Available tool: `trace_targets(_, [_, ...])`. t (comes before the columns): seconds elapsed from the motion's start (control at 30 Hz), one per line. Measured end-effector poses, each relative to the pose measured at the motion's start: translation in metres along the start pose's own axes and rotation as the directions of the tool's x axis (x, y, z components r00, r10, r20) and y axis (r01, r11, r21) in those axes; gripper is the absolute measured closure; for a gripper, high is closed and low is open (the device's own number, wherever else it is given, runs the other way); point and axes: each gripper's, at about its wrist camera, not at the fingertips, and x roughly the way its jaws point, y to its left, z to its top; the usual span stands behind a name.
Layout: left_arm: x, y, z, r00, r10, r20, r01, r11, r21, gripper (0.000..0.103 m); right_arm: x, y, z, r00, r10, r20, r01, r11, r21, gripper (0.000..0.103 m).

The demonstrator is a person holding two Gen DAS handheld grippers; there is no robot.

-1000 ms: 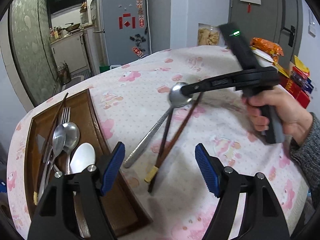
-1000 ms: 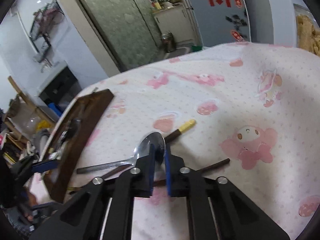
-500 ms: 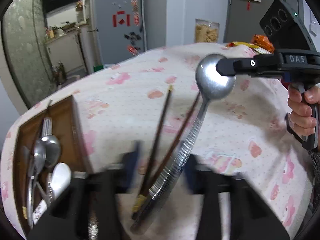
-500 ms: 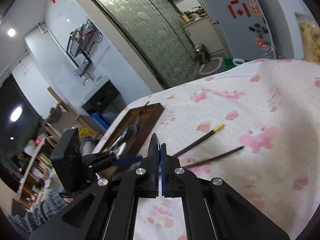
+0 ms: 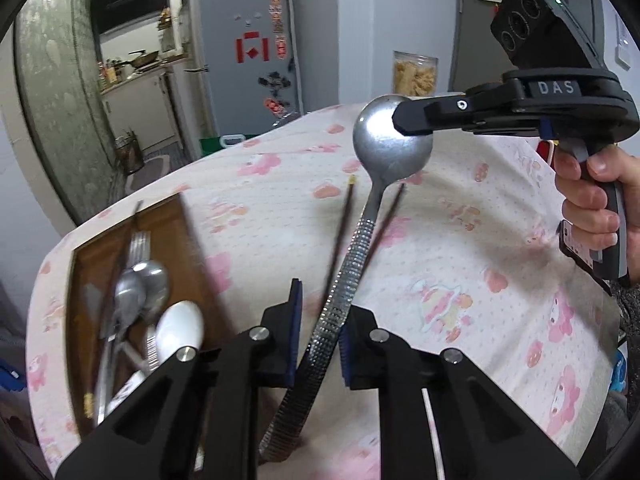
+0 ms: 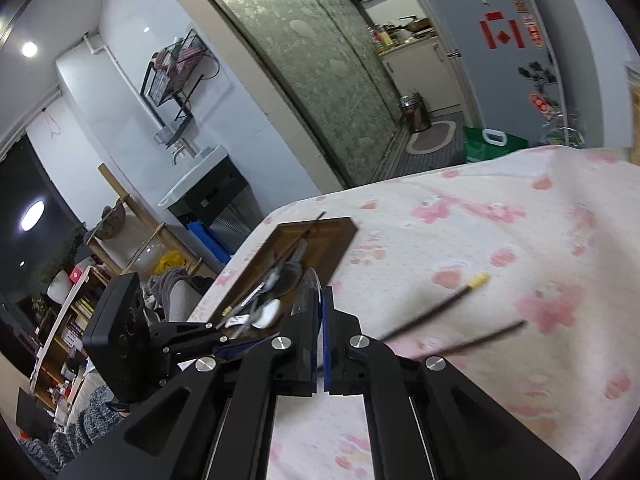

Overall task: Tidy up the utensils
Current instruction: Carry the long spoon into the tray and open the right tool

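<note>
The left black plastic tongs [image 5: 318, 336] had angular arms set with round silver screw heads, and blue ribbed pads lined their fingers [image 5: 295, 332]. The right black tongs [image 6: 321, 334] matched them, blue pads and silver screws alike. Their body bore a grey plate lettered "DAS", topped by a black block with three round lenses and a small green light. A grey knitted sleeve [image 5: 628, 304] covered the right wrist.

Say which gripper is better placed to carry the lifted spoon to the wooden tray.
Left, probably. The left gripper brackets the spoon handle and sits beside the wooden tray; its jaws have just been closing. The right gripper pinches the bowl, farther from the tray.
</note>
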Motion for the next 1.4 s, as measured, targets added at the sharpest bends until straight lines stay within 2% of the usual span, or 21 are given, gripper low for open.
trace_targets(0.4, [-0.029, 0.082, -0.043, 0.991, 0.12, -0.053, -0.125, 0.987, -0.104, 0.085, 0.115, 0.049, 0.011, 0.992, 0.08, -0.1, -0.082, 0.996, -0.02, 0.1])
trace_targets(0.6, [-0.024, 0.117, -0.06, 0.985, 0.142, -0.093, -0.156, 0.976, -0.154, 0.084, 0.161, 0.056, 0.012, 0.986, 0.084, -0.142, -0.086, 0.996, -0.011, 0.1])
trace_targets(0.83, [-0.02, 0.131, -0.06, 0.984, 0.147, -0.1, -0.162, 0.971, -0.173, 0.084, 0.191, 0.049, 0.007, 0.983, 0.055, -0.177, -0.055, 0.998, 0.006, 0.097])
trace_targets(0.93, [-0.021, 0.135, -0.062, 0.982, 0.159, -0.098, -0.175, 0.968, -0.182, 0.077, 0.202, 0.045, 0.003, 0.981, 0.031, -0.193, -0.03, 0.999, 0.012, 0.094])
trace_targets(0.97, [-0.021, 0.136, -0.062, 0.981, 0.169, -0.094, -0.185, 0.965, -0.187, 0.066, 0.203, 0.043, 0.002, 0.98, 0.028, -0.195, -0.025, 1.0, 0.014, 0.094])
trace_targets(1.0, [-0.021, 0.137, -0.063, 0.98, 0.174, -0.092, -0.188, 0.964, -0.19, 0.06, 0.205, 0.043, 0.001, 0.98, 0.027, -0.195, -0.024, 1.0, 0.018, 0.093])
trace_targets(1.07, [-0.023, 0.138, -0.064, 0.981, 0.174, -0.086, -0.188, 0.963, -0.196, 0.054, 0.203, 0.043, 0.001, 0.983, 0.028, -0.184, -0.024, 0.999, 0.027, 0.082])
trace_targets(1.13, [-0.023, 0.138, -0.064, 0.98, 0.18, -0.083, -0.194, 0.961, -0.196, 0.05, 0.198, 0.044, 0.002, 0.987, 0.025, -0.161, -0.021, 0.999, 0.03, 0.053])
trace_targets(1.2, [-0.028, 0.137, -0.062, 0.979, 0.191, -0.068, -0.2, 0.96, -0.198, 0.036, 0.19, 0.045, 0.004, 0.99, 0.033, -0.139, -0.028, 0.999, 0.037, 0.049])
trace_targets(1.27, [-0.034, 0.136, -0.06, 0.98, 0.194, -0.049, -0.2, 0.958, -0.206, 0.033, 0.18, 0.045, 0.006, 0.992, 0.039, -0.123, -0.034, 0.999, 0.043, 0.045])
trace_targets(1.3, [-0.038, 0.134, -0.058, 0.98, 0.196, -0.041, -0.201, 0.957, -0.209, 0.028, 0.173, 0.044, 0.007, 0.993, 0.037, -0.113, -0.032, 0.999, 0.044, 0.04])
trace_targets(1.4, [-0.05, 0.126, -0.052, 0.978, 0.209, -0.001, -0.205, 0.956, -0.208, 0.024, 0.143, 0.037, 0.008, 0.997, 0.015, -0.082, -0.012, 0.999, 0.036, 0.038])
